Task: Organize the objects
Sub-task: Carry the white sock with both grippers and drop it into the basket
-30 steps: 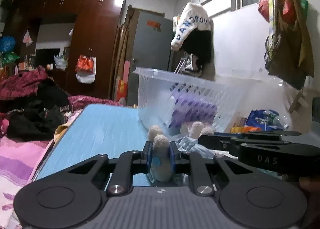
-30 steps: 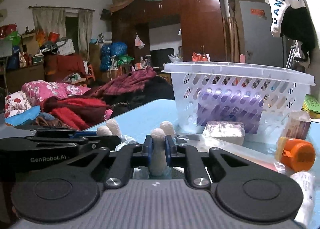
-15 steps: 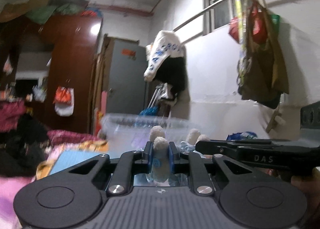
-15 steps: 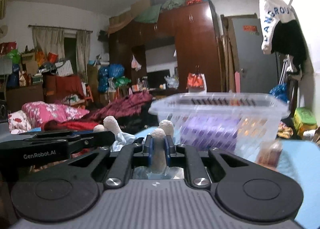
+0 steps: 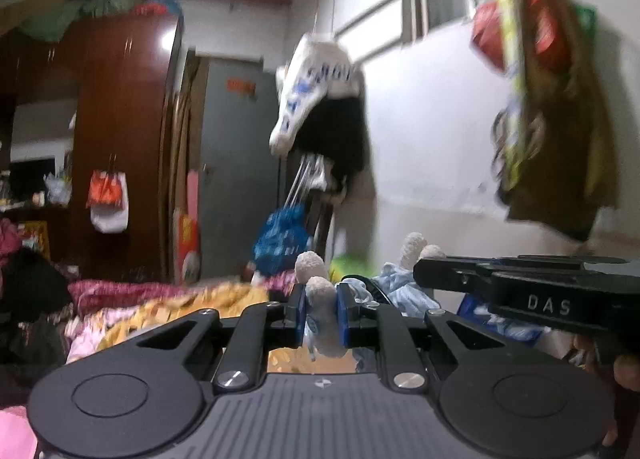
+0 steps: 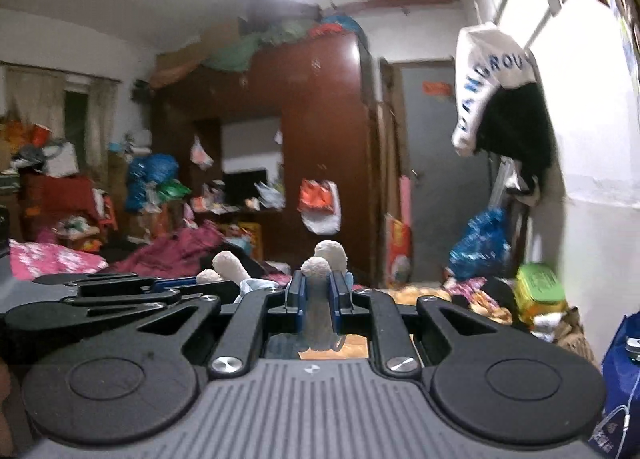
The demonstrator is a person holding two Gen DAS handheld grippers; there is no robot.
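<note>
Plush toy (image 5: 322,317), cream w/ pale blue cloth on the body, is the thing being moved; it hangs in the air betw. both tools, not resting on anything visible. Left gripper (image 5: 322,315) is clenched on one fuzzy limb, blue pads pressing both sides. Right gripper (image 6: 318,309) is clamped the same way on another limb (image 6: 318,299). In the left wrist view the right tool shows to the right of the toy, just beside it, and two more cream limb tips (image 5: 414,245) stick up near it. In the right wrist view the left tool lies to the left of the toy, also just beside.

Behind the toy, well apart: heap of bedding and clothes (image 5: 168,301), dark wood wardrobe (image 6: 320,131), grey door (image 6: 436,163), white garment w/ blue letters (image 6: 492,79) hanging on the wall. No container or table surface is visible in either view.

Step, I judge: carry phase, toy lifted w/ two-handed hold and on its way to where it belongs. Views are blurred, so fine detail of the cloth is unclear.

Next move needs: bring a target place into view, keep both tools level w/ each other so the limbs are not pulled apart, lower the toy over the target, and only then loosen both grips.
</note>
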